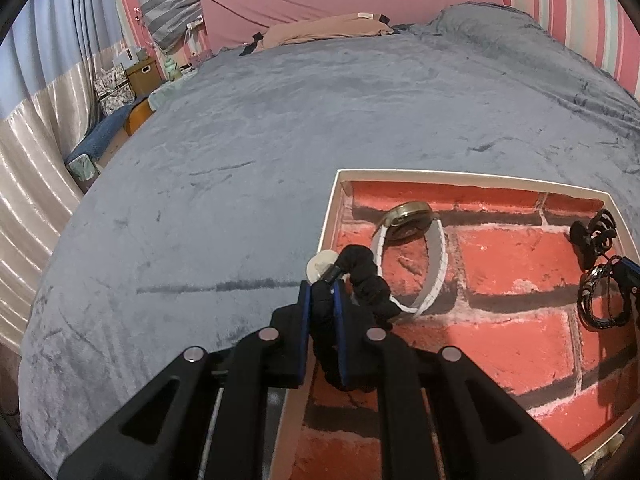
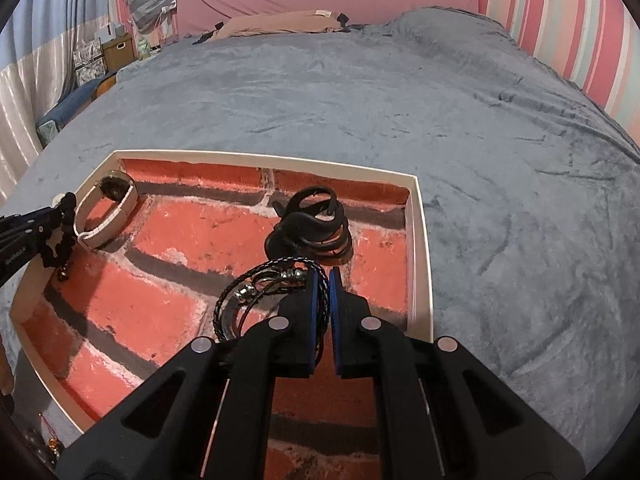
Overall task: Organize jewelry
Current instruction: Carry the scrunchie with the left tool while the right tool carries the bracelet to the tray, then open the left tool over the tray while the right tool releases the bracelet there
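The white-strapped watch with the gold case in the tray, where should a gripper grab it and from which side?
Judging by its pose, take the white-strapped watch by the near strap loop, from above: it stands on edge on the tray, and the far case looks too wide.

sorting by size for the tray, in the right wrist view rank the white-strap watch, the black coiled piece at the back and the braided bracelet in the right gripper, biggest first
1. braided bracelet, though it hangs nearest the camera, so its lead is unsure.
2. black coiled piece and white-strap watch look about alike; not ranked.

The right gripper is shut on the bracelet over the tray.
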